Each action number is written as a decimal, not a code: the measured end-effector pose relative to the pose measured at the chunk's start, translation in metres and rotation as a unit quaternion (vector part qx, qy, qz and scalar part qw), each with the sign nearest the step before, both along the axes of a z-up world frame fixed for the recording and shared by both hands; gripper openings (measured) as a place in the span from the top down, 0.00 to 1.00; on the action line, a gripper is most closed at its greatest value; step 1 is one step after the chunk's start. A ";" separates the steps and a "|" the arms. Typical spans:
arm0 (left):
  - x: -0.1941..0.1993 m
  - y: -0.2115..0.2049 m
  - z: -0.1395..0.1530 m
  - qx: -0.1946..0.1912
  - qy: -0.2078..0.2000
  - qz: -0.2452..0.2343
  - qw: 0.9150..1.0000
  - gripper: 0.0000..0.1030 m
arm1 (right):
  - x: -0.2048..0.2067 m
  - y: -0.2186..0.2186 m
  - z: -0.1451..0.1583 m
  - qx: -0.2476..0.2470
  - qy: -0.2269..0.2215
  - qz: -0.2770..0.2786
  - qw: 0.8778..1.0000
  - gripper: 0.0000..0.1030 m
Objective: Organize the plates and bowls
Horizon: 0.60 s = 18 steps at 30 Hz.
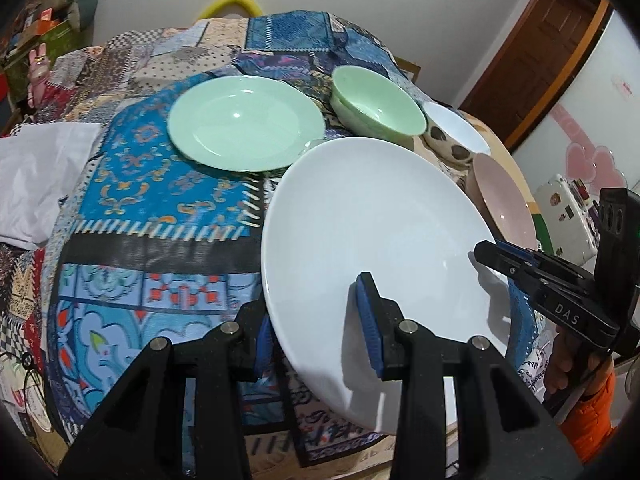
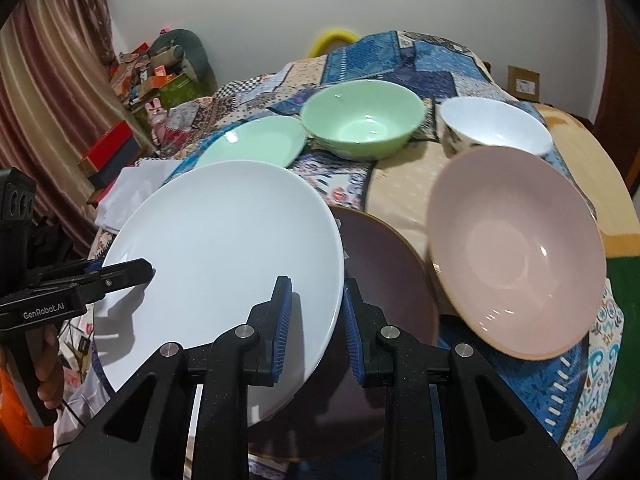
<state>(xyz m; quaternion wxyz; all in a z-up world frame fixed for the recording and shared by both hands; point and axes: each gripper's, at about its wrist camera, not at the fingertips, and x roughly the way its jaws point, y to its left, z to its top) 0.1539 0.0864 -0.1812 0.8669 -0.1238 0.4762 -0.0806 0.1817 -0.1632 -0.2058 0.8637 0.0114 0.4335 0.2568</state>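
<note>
While the white plate [image 1: 372, 236] sits tilted between my two tools, both have it by the rim. Left tool [image 1: 316, 320]: fingers straddle the near-left edge, one pad on the upper face, the other beneath; looks clamped on. Right tool [image 2: 316, 316]: jaws either side of the right rim, a sliver of gap showing, so I cannot tell if it truly bites. Plate partly overlaps a dark brown plate [image 2: 384, 272] on the patchwork-covered worktop [image 1: 160, 208]. Judged glazed ceramic: stiff, fairly heavy, slick, breakable. Rim grips only, pads well onto the face, level carry, no knocking. Green plate [image 1: 244, 124] lies behind; green bowl [image 2: 362, 124], white bowl [image 2: 496, 126] and pink bowl [image 2: 516, 252] stand to the right.
</note>
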 end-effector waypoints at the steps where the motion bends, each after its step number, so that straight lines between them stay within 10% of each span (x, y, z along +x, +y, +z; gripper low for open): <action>1: 0.002 -0.003 -0.001 0.000 0.001 -0.002 1.000 0.63 | -0.001 -0.003 -0.001 0.000 0.002 -0.003 1.000 0.77; 18: 0.021 -0.029 -0.018 0.001 0.016 -0.027 1.000 0.63 | 0.000 -0.030 -0.011 -0.011 0.018 -0.031 0.999 0.77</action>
